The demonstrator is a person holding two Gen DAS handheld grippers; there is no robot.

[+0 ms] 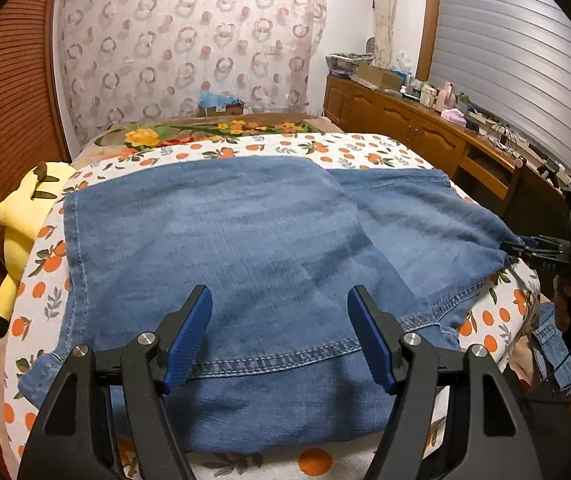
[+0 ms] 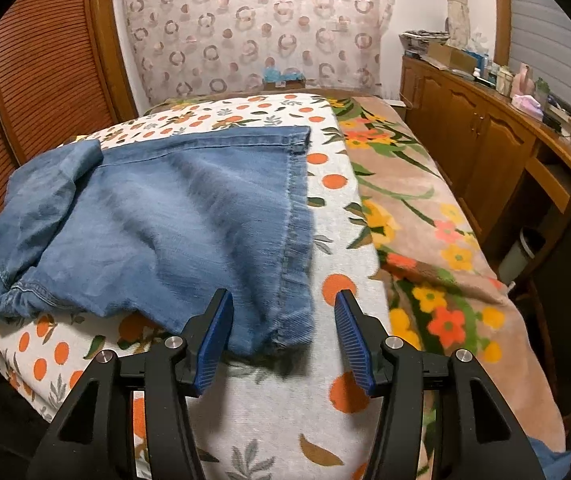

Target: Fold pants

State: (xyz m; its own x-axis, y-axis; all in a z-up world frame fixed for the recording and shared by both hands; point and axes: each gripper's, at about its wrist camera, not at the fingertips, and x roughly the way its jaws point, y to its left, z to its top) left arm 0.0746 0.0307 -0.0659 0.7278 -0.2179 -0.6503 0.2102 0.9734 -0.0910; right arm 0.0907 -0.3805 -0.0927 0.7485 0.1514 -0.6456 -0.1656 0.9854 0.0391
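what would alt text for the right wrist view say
Blue denim pants lie spread on an orange-print sheet over a bed, their hem end reaching between the open jaws of the right gripper, which do not press on it. A floral blanket lies to the right, beside wooden cabinets.

Faded matt denim pants lie on soft printed cloth sheet.
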